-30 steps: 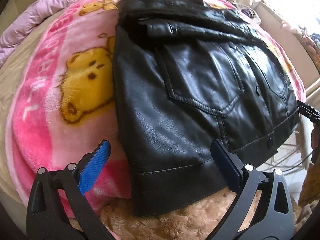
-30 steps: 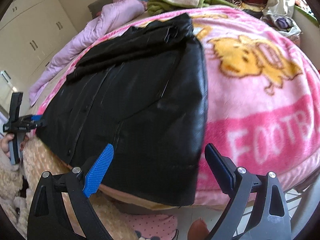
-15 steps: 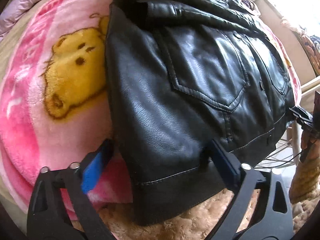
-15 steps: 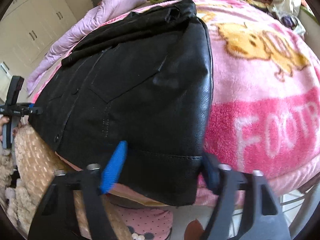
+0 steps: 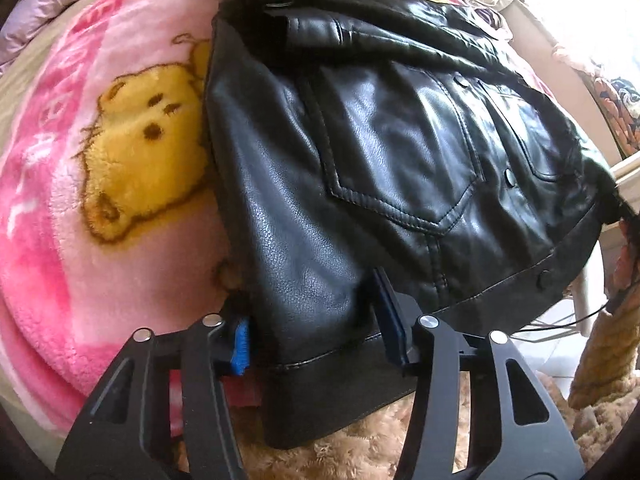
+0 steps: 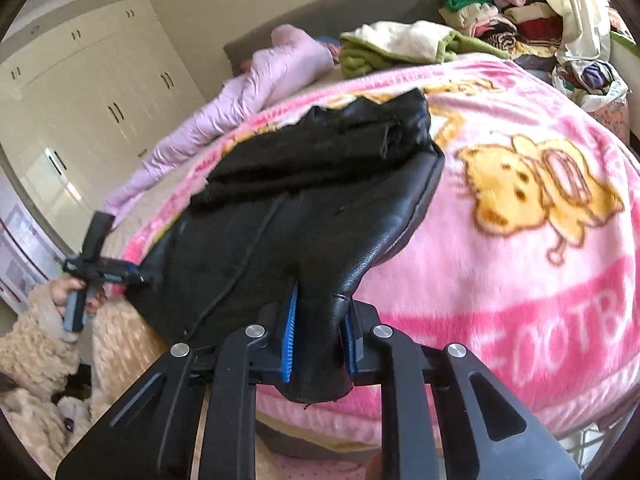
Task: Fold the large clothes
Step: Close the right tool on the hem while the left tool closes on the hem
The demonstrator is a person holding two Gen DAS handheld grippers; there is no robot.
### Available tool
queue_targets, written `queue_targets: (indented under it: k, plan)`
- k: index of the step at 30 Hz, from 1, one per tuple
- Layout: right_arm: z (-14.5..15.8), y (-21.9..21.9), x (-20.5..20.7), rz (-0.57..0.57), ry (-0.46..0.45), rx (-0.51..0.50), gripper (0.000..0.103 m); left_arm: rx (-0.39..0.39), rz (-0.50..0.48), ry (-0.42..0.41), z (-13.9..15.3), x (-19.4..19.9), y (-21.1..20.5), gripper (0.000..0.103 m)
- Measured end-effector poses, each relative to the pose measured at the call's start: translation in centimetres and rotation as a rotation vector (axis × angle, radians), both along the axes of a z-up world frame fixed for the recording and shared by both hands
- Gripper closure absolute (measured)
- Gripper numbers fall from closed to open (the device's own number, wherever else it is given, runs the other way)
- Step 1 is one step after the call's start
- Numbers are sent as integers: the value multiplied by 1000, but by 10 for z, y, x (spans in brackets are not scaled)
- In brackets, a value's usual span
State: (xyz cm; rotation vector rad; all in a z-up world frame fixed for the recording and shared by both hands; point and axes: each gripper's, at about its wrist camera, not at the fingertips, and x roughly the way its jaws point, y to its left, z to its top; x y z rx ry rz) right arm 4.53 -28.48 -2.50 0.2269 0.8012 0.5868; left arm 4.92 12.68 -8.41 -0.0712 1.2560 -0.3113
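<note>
The right tool, a black two-finger clamp with blue pads, has just been closing and now pinches a bunched corner of the hem of the black leather jacket between its pads; that corner is raised off the bedding, and the leather hangs in a fold below the jaws. The left tool, of the same make, has also just been closing and is clamped across the other bottom corner of the jacket, with one blue pad against the side edge and the other pressing into the hem band. In the right wrist view the left tool shows at the far corner, held by a hand in a fluffy beige sleeve.

The jacket lies front up, its pointed chest pocket and snap buttons visible, with the collar end farthest from the tools. It rests on a pink fleece blanket with yellow cartoon bears spread over the bed. Beyond the collar lie a lilac quilted coat and a green and cream blanket, with a heap of mixed clothes near the headboard. Cream wardrobe doors fill the wall to the left
</note>
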Motion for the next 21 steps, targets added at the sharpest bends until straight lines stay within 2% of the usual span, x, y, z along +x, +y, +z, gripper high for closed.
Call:
queue_targets:
  k: [2, 4, 10, 15, 21]
  plan:
    - [3, 2, 1, -8, -9, 4, 86, 5, 8, -17, 2, -1, -2, 76]
    - [6, 3, 1, -18, -28, 8, 87, 9, -2, -37, 8, 0, -3, 95]
    - [21, -4, 4, -59, -75, 45, 87, -100, 6, -116, 48, 8, 6, 98]
    - [32, -12, 15, -100, -88, 101, 87, -229, 94, -204, 85, 19, 23, 98]
    - [47, -26, 34, -158, -76, 201, 87, -304, 162, -265, 109, 39, 29, 97]
